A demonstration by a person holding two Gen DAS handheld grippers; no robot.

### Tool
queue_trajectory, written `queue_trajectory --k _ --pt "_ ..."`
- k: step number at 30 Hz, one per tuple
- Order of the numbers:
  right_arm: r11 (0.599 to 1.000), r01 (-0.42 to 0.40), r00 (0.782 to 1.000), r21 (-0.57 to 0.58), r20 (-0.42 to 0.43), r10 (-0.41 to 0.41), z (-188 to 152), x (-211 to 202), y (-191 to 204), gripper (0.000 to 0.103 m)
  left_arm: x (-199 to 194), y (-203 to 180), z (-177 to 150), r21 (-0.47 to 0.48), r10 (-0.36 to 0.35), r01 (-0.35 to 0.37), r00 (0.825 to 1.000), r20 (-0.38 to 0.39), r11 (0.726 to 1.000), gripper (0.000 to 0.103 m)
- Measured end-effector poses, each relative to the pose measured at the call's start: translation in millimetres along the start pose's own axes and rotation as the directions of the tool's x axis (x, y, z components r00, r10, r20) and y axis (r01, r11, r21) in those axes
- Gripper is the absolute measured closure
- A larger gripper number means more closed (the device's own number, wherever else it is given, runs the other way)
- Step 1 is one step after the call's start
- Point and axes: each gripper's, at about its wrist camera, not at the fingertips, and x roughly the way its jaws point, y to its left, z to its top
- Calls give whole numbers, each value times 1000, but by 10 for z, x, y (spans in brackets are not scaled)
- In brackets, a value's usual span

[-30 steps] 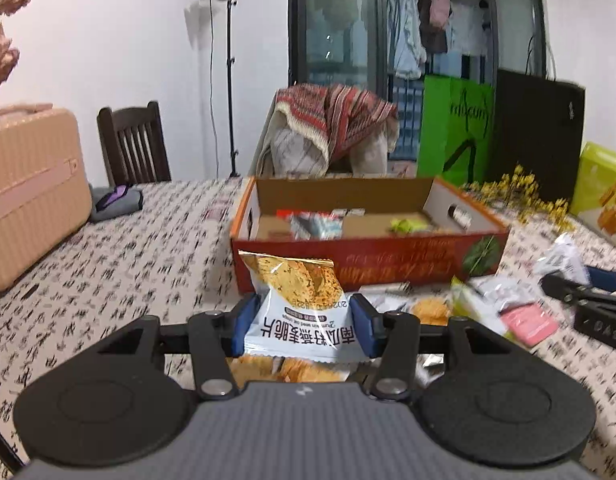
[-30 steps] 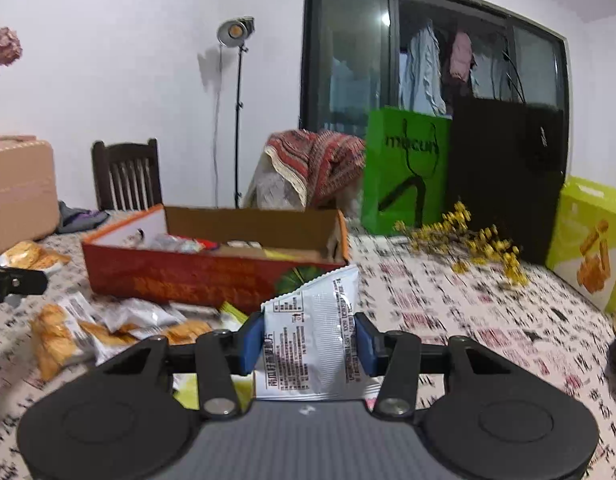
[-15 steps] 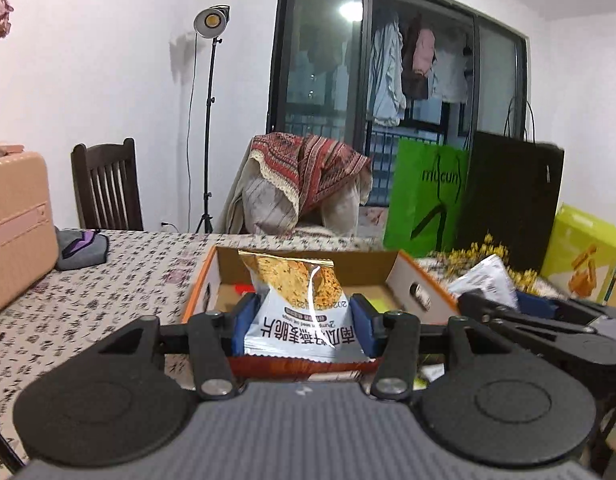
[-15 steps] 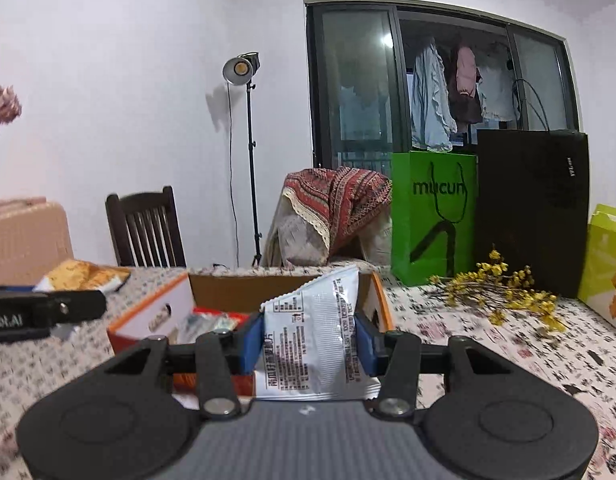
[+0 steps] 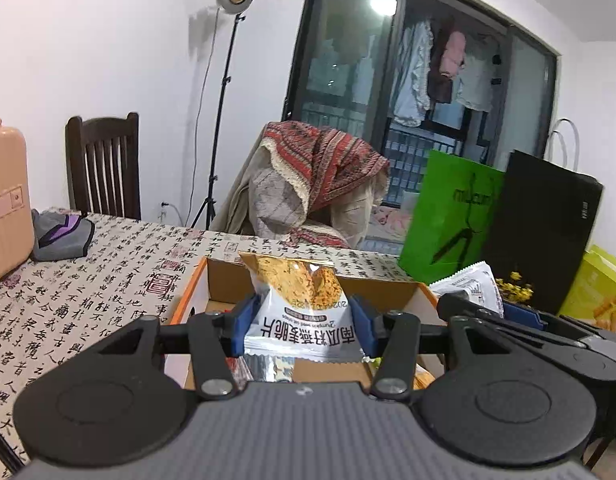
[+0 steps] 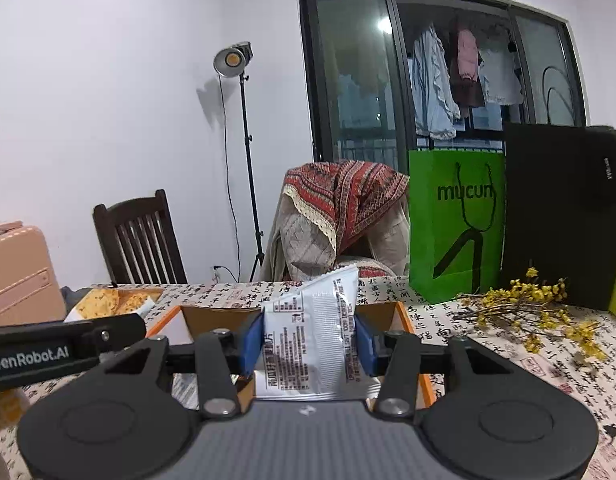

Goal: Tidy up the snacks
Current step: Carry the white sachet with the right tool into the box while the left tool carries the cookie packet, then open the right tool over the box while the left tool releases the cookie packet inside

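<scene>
Left wrist view
Left tongs (image 5: 299,322): clenched on a crisp packet (image 5: 298,302), blue pads pressing both its sides, packet upright with print upside down.
Below: open cardboard box (image 5: 196,284) on the desk (image 5: 68,304), a few packets lying inside.
To the right: right tongs (image 5: 503,312), just beside, gripping a white packet (image 5: 473,284) over the box's right edge.
Around: pink suitcase (image 5: 6,200) and grey pouch (image 5: 60,234) at left; dark chair (image 5: 104,164), lamp stand (image 5: 224,100), draped armchair (image 5: 315,184), green bag (image 5: 451,216), black bag (image 5: 543,228) behind.

Right wrist view
Right tongs (image 6: 309,346): gripping the white packet (image 6: 313,340), back side with small print facing the camera.
Beneath: cardboard box (image 6: 405,320), orange rim showing either side.
At left: left tongs (image 6: 66,336) with the crisp packet (image 6: 112,302), close by.
At right: yellow flower sprig (image 6: 535,304) lying on the desk (image 6: 507,344), before the green bag (image 6: 455,224).
</scene>
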Motion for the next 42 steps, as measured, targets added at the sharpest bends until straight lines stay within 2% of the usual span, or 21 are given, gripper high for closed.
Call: queue_trajectory --k 6,11,18,19,20,21,22,24,26,35,38,42 --pt "1000 15 999 -7 -48 -15 -79 403 25 56 410 163 -10 -35 57 -58 998 -28 998 52" --pt "1000 3 997 28 -75 -1 -238 567 -113 56 645 280 -144 -14 100 -101 994 -45 995 52" --pt "999 -25 993 20 -112 27 -367 681 -149 56 763 322 -258 17 95 -94 993 -72 995 51" --pt "1000 -27 993 14 -116 29 -376 682 -139 54 759 319 -270 21 90 -89 993 -73 996 48" --pt "1000 -25 992 5 -120 25 -391 683 -132 52 756 322 -281 19 88 -87 994 -72 996 44" --pt "1000 -21 992 -4 -123 20 -400 682 -127 45 742 333 -290 12 80 -79 994 -72 997 23" --pt "1000 -16 992 -12 -123 14 -406 674 -122 40 720 343 -296 2 70 -70 995 -64 998 7" --pt "1000 -17 993 -13 -117 16 -403 644 -126 9 657 338 -292 -5 62 -63 998 -33 998 0" --pt "999 -34 994 3 -100 34 -382 591 -153 0 605 334 -276 -10 60 -60 998 -11 998 0" --pt "1000 -16 997 -2 -80 15 -314 469 -168 0 514 329 -231 -31 72 -72 997 12 997 0" --pt "1000 -14 995 -11 -102 13 -271 406 -164 0 457 336 -162 -52 69 -70 997 -18 996 0" --pt "999 -41 996 12 -73 42 -150 166 -202 0 202 348 -34 -85 35 -34 999 9 996 0"
